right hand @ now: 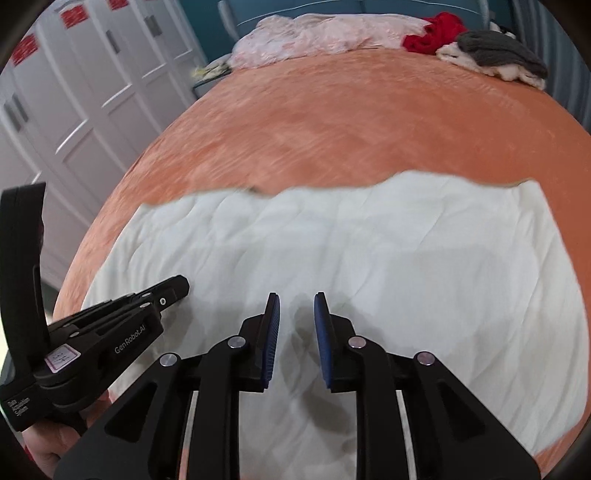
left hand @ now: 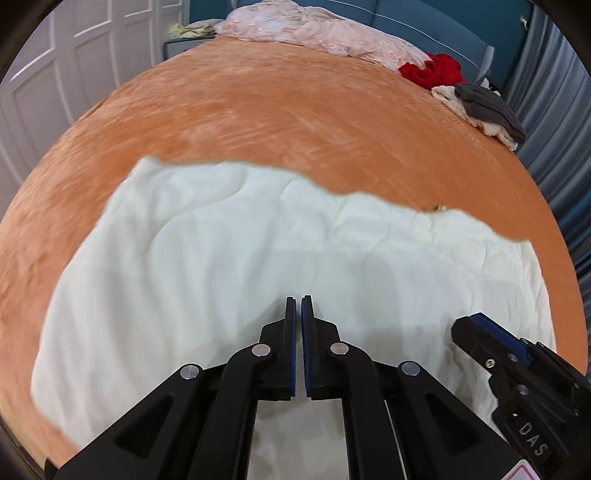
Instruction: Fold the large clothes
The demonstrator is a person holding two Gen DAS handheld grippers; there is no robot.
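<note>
A large white garment (left hand: 229, 251) lies spread flat on the orange bed cover (left hand: 258, 110), near the front edge. It also shows in the right wrist view (right hand: 388, 251). My left gripper (left hand: 298, 301) hovers over its near part with the jaws shut and nothing between them. It shows from the side in the right wrist view (right hand: 177, 288). My right gripper (right hand: 296, 301) hovers over the garment just to the right, jaws a little apart and empty. Its tip shows in the left wrist view (left hand: 469, 328).
At the head of the bed lie a pale pink quilt (left hand: 321, 33), a red garment (left hand: 432, 70) and a grey and cream pile (left hand: 484, 107). White wardrobe doors (right hand: 74, 92) stand to the left. A blue-grey curtain (left hand: 550, 110) hangs to the right.
</note>
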